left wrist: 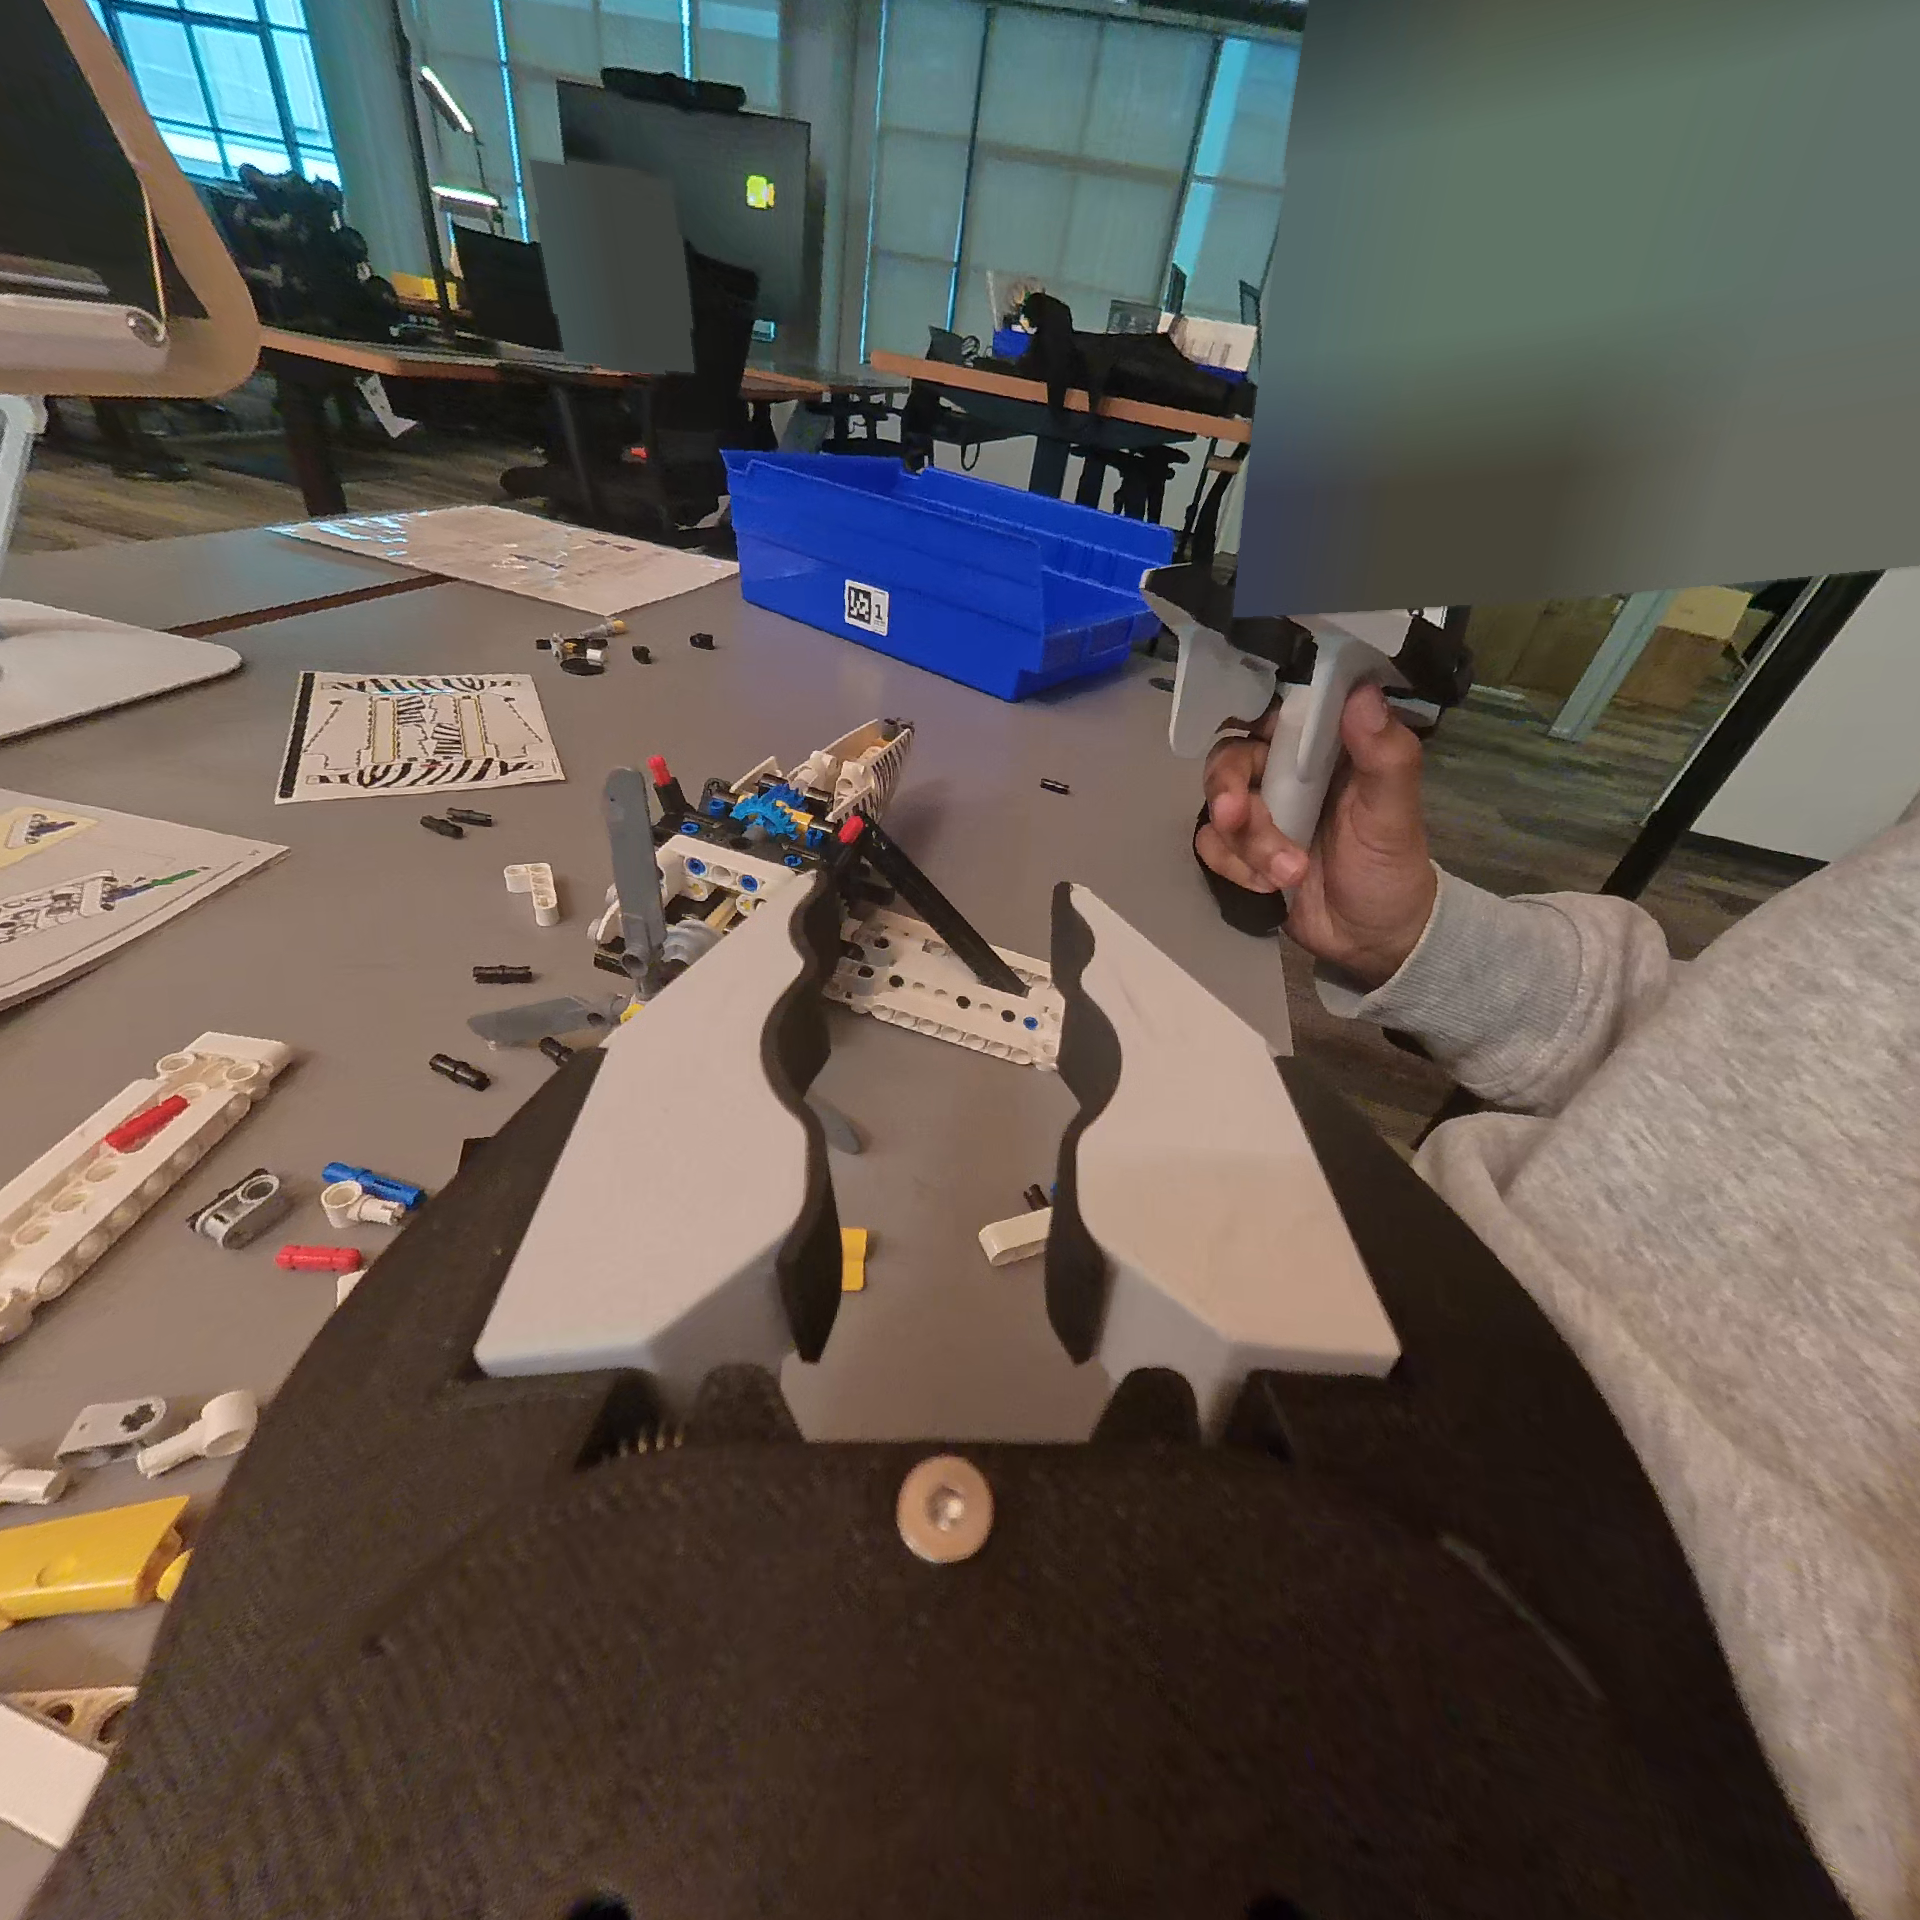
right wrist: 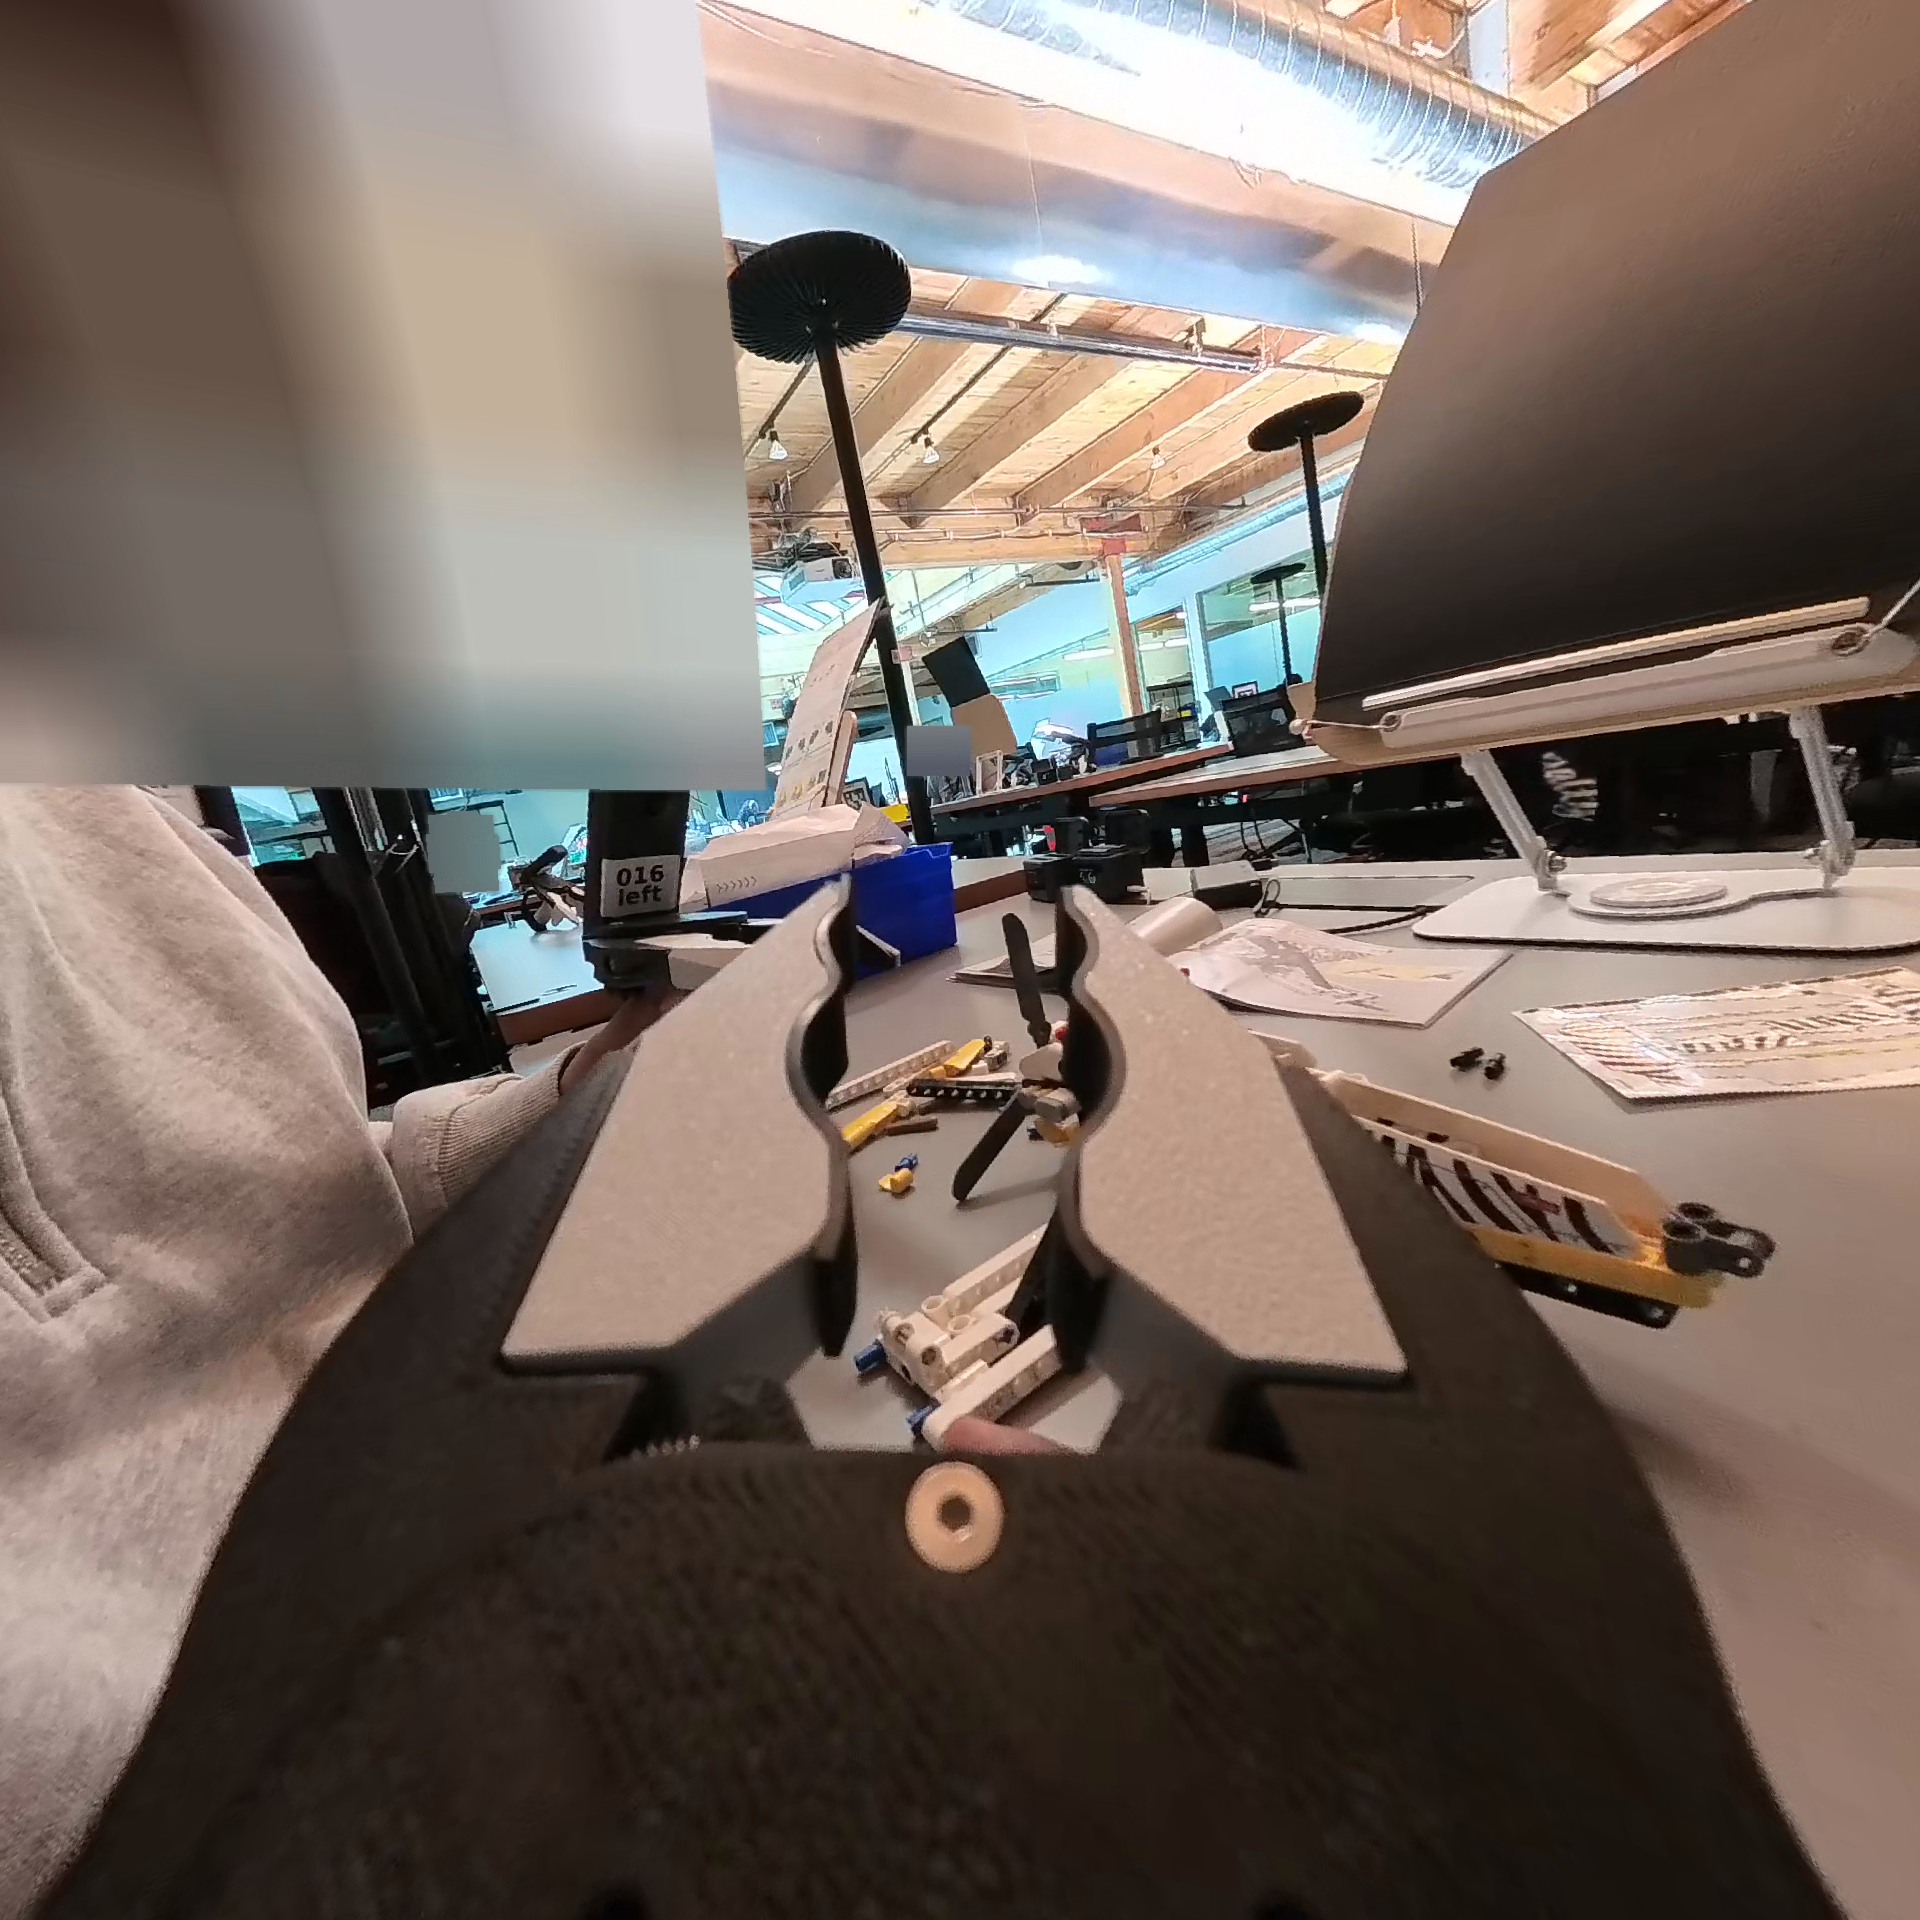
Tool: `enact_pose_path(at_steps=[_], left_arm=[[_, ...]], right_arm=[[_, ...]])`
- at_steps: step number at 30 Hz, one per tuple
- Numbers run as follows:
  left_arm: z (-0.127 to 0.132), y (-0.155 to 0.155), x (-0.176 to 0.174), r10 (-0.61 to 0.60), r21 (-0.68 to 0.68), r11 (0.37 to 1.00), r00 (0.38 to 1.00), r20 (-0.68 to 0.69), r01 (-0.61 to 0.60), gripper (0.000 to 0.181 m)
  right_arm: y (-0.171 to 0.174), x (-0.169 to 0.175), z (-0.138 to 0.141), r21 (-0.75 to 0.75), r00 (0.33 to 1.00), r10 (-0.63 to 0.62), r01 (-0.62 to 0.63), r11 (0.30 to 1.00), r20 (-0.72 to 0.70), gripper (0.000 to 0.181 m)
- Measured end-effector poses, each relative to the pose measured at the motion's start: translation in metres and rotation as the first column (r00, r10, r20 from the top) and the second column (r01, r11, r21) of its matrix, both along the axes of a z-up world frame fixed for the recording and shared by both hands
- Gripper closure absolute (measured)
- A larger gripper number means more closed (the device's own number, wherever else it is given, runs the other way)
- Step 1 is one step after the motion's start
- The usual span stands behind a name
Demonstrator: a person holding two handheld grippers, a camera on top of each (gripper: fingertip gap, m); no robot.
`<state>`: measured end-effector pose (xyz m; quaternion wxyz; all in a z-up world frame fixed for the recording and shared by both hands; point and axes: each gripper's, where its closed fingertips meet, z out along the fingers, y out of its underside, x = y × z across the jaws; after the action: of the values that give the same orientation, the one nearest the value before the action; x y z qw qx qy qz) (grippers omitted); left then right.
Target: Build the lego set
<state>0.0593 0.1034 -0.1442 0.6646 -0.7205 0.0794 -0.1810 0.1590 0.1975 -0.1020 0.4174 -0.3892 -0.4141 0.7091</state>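
Both grippers hang empty with jaws apart: the left gripper (left wrist: pixel 940 894) hovers just short of the half-built plane (left wrist: pixel 790 883) on the table (left wrist: pixel 1039 748) (probably lining up), the right gripper (right wrist: pixel 956 914) above it.
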Motion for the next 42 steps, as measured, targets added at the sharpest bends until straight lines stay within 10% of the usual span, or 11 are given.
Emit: enact_pose_path(at_steps=[14, 24, 42], left_arm=[[-0.006, 0.012, -0.008, 0.079, -0.037, 0.996, 0.996, -0.040, -0.080, 0.145], [0.008, 0.018, -0.004, 0.253, -0.058, 0.966, 0.968, 0.006, -0.252, 0.148], [0.028, 0.031, -0.013, 0.250, -0.050, 0.968, 0.935, 0.250, -0.246, 0.144]], right_arm=[[-0.005, -0.029, -0.012, 0.147, 0.975, -0.201, 0.186, 0.972, 0.099, 0.156], [0.013, 0.012, -0.002, -0.240, 0.999, -0.032, 0.035, 0.970, 0.017, 0.147], [-0.008, -0.007, -0.014, -0.255, 0.986, 0.125, -0.093, 0.962, 0.114, 0.141]])
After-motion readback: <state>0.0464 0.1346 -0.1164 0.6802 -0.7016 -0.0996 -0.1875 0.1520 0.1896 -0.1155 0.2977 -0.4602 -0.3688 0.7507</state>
